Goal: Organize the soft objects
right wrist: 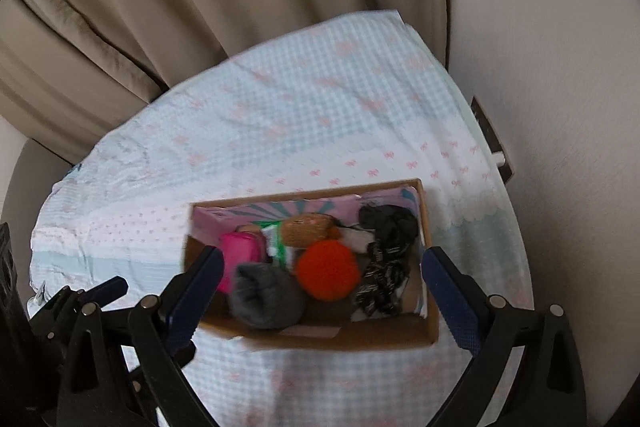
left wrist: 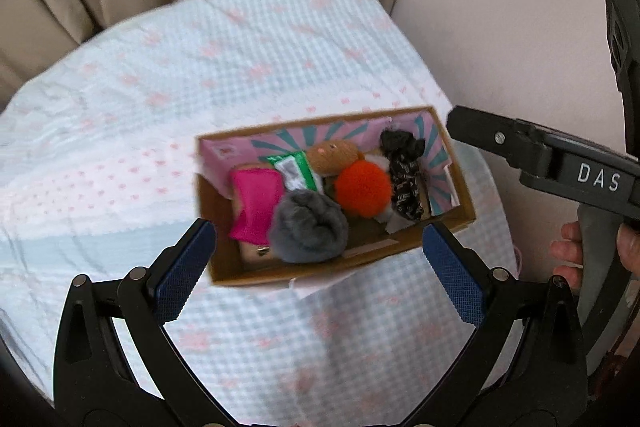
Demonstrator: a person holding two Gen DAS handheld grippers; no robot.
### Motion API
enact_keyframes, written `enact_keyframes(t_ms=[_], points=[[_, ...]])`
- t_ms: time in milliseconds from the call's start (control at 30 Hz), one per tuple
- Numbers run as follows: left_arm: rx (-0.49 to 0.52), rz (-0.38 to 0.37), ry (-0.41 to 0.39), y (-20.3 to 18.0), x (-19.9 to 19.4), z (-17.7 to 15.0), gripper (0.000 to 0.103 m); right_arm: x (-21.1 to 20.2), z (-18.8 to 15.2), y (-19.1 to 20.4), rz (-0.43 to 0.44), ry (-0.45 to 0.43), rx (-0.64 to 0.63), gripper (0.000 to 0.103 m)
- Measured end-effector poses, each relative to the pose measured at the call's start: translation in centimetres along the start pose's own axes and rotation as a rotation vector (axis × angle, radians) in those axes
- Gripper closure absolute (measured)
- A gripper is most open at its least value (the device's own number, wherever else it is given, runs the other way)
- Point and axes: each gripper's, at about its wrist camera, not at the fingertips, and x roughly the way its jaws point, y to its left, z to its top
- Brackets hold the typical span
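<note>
Above the crammed cardboard box (left wrist: 224, 223) both claws, left claw (left wrist: 320, 259) and right claw (right wrist: 322, 291), hover wide open and empty, so a careless dip could snag neighbouring softies.

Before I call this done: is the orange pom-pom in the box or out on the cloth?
In. The orange pom-pom sits inside the cardboard box, between the gray sock roll and black scrunchie.

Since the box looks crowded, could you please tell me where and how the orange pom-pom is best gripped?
Grip the orange pom-pom across its round middle, coming straight down from above. It sits high in the cardboard box, its top exposed, while the grey rolled sock and black scrunchie crowd its sides. The right gripper, open above it, probably suits best; let the fingers squeeze the fluff.
</note>
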Motion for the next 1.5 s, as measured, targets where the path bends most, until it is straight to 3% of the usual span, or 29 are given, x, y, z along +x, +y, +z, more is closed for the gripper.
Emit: enact_keyframes(t_ms=[267, 433, 633, 833, 1000, 1500], points=[[-0.041, 0.073, -0.171, 4.5, -13.1, -2.2, 0.0, -9.3, -1.3, 8.1, 0.009, -0.105, -0.07, 0.005], [-0.097, 0.116, -0.306, 8.8, -20.9, -4.4, 0.0, -15.8, -3.1, 14.2, 0.018, -0.233, -0.147, 0.005], [-0.09, 0.215, -0.443, 12.5, -27.6, -7.7, 0.0, -20.4, -6.4, 19.7, 0.002, -0.367, -0.219, 0.005], [-0.086, 0.257, -0.534, 14.0, -31.2, -10.1, 0.0, -22.6, -9.9, 23.1, -0.039, -0.468, -0.249, 0.005], [-0.104, 0.241, -0.588, 14.8, -32.6, -11.7, 0.0, -23.2, -11.3, 24.0, -0.066, -0.498, -0.24, 0.005], [-0.105, 0.211, -0.614, 15.2, -33.0, -12.4, 0.0, -23.5, -12.1, 24.6, -0.107, -0.518, -0.216, 0.005]])
